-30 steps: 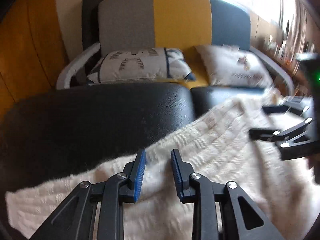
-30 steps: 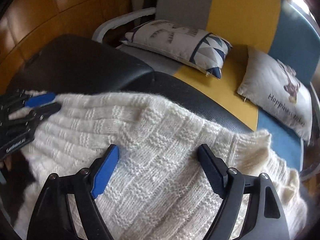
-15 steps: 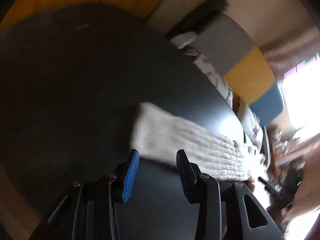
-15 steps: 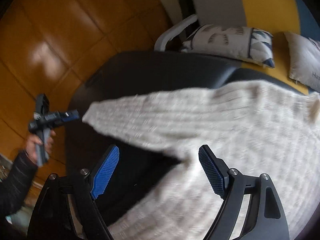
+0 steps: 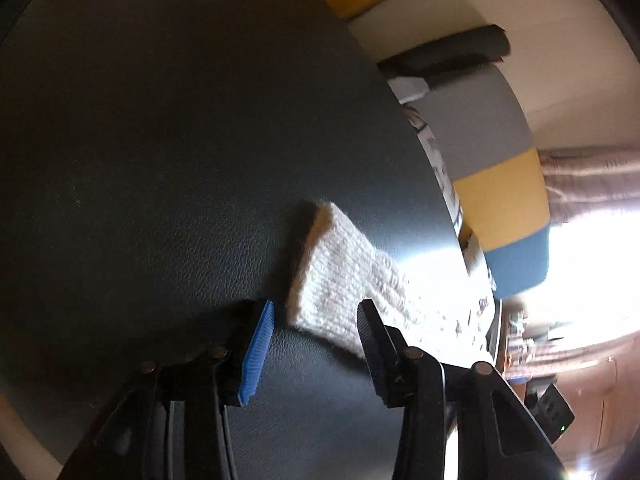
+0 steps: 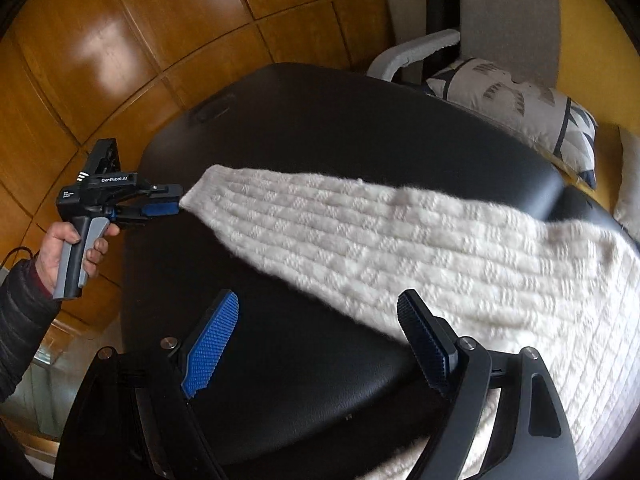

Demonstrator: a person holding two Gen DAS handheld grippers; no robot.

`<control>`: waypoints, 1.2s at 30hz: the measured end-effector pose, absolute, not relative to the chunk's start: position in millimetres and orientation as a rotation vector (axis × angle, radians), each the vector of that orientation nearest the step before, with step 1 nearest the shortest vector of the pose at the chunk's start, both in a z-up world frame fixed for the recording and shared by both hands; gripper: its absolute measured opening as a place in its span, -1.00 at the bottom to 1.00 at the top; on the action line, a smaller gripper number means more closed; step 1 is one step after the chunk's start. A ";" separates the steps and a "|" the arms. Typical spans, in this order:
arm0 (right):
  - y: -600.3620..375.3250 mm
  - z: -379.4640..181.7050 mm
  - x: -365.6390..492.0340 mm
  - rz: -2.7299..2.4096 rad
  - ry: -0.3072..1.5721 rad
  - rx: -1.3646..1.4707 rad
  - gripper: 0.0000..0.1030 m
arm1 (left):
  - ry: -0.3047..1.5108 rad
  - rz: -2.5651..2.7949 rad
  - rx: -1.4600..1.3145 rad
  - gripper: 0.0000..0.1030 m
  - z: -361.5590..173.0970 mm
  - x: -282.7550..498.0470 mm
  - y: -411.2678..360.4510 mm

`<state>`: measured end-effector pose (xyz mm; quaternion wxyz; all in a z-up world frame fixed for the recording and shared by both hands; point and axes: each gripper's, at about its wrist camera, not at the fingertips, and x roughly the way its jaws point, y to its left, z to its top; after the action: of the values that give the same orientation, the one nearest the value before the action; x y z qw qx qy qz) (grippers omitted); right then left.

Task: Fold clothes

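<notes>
1. The left gripper [image 5: 316, 320] has its fingers [image 5: 260, 344] spreading apart; the cuff end of the white knitted sweater's sleeve [image 5: 336, 276] lies between their tips on the black surface, and neither pad presses on it in the left wrist view.
2. Seen from the right wrist camera, that same left gripper [image 6: 176, 204] sits right at the tip of the sleeve [image 6: 320, 224], held by a hand [image 6: 76, 248] in a dark quilted sleeve [image 6: 20, 320].
3. The right gripper [image 6: 320, 332] has its fingers [image 6: 212, 340] spread wide with nothing clamped; they hang over the black surface and the lower edge of the sleeve where it widens toward the body of the sweater.
4. The white sweater [image 6: 520, 288] lies on a black padded leather-look tabletop [image 6: 320, 128], one sleeve stretched out straight toward the left, the body spread to the right.
5. Beyond the tabletop stands a sofa [image 6: 508, 12] in grey, yellow and blue panels, carrying a patterned cushion [image 6: 516, 108].
6. Brown wooden panelling [image 6: 140, 20] surrounds the far side.
</notes>
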<state>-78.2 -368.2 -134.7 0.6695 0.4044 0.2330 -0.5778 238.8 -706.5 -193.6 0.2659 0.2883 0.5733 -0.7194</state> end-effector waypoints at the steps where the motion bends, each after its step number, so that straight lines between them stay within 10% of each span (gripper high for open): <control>1: -372.4 -135.1 -78.0 -1.308 0.529 0.913 0.65 | 1.538 -1.934 0.784 -0.15 -193.2 236.1 -706.0; 7: -406.9 -149.6 -78.7 -1.388 0.651 0.904 0.65 | 1.448 -1.915 0.833 -0.21 -188.2 218.1 -698.8; 9: -415.4 -158.5 -82.7 -1.420 0.673 0.928 0.65 | 1.468 -1.912 0.826 -0.92 -190.1 211.7 -697.9; 21: -427.5 -177.9 -64.8 -1.424 0.740 0.889 0.88 | 0.884 -2.131 0.659 -0.91 -131.3 224.1 -652.8; 36: -407.4 -162.2 -93.3 -1.492 0.734 0.894 0.82 | 0.809 -2.033 0.733 -0.71 -129.1 228.1 -649.6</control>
<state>-93.3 -407.4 -162.2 0.5867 0.3837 0.3149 -0.6399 228.1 -649.6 -129.1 0.4049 0.2905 0.3206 -0.8055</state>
